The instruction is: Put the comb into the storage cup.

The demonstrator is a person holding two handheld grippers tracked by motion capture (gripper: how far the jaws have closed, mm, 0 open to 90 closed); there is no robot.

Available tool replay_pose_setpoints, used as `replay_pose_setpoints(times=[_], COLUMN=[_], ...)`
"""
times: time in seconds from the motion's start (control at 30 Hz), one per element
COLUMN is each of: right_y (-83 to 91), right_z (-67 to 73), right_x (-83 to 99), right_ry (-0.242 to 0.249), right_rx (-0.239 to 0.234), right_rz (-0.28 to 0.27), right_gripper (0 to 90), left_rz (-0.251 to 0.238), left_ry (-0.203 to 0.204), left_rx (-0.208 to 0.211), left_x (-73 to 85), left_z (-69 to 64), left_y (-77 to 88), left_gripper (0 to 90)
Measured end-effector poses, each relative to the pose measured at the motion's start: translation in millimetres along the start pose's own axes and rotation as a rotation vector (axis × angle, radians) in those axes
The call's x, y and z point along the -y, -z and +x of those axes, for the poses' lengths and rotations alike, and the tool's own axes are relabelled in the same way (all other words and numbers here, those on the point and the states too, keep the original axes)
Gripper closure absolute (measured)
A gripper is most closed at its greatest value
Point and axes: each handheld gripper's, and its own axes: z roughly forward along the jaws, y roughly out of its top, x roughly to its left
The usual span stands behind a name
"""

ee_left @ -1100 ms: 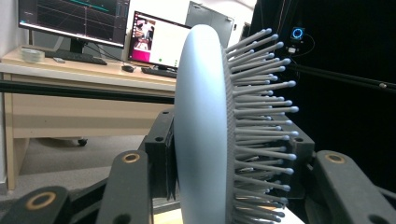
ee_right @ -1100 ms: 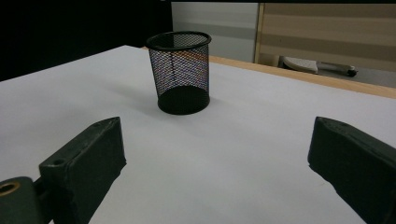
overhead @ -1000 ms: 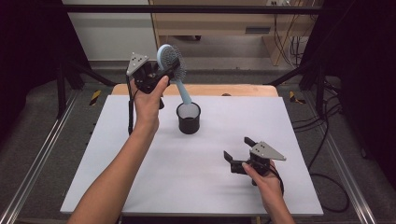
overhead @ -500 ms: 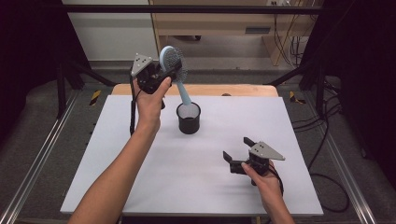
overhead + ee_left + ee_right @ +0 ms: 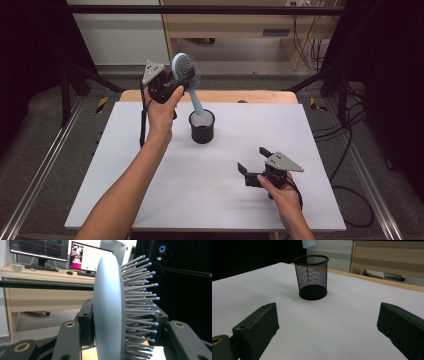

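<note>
- My left hand-held gripper is raised above the far left part of the bench, its jaws clamped on the head of a light-blue hairbrush.
- In the left gripper view the hairbrush head stands upright on edge between my two black jaws, smooth back to one side, ball-tipped bristles pointing to the other.
- From the high view the brush handle slants down and to the right from the head, and its lower end is at the rim of the black mesh pen cup; I cannot tell whether the tip is inside or only just above the opening.
- The mesh cup stands upright on the white sheet, near the middle of the bench's far half, just to the right of my left wrist.
- In the right gripper view the cup shows straight ahead, with the blue handle tip hanging over it at the top edge.
- My right hand-held gripper rests low at the near right of the bench, jaws spread apart with nothing between them, well clear of the cup.
</note>
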Motion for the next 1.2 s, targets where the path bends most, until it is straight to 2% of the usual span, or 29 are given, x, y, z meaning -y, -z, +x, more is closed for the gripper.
replay_pose_setpoints(times=[0.53, 0.7, 0.9, 1.03, 1.2], right_y=[0.4, 0.3, 0.1, -0.1, -0.3], right_z=[0.1, 0.5, 0.2, 0.6, 0.7], right_x=[0.0, 0.1, 0.2, 0.4, 0.4], right_ry=[0.000, 0.001, 0.001, 0.005, 0.008], right_rx=[0.001, -0.002, -0.002, -0.005, -0.005], right_rz=[0.002, 0.003, 0.004, 0.004, 0.004], right_gripper=[4.0, 3.9, 3.8, 3.7, 3.5], left_rz=[0.027, 0.047, 0.057, 0.064, 0.076], left_ry=[-0.017, -0.040, -0.037, -0.013, -0.027], left_rx=[0.014, 0.009, 0.012, 0.012, 0.003], left_x=[12.5, 18.9, 26.4, 31.0, 35.7], left_z=[-7.2, -6.9, -7.2, -5.6, -3.6], left_y=[-8.9, -12.7, -15.3, -17.2, -18.9], left_gripper=[50.3, 50.4, 50.3, 50.3, 50.3])
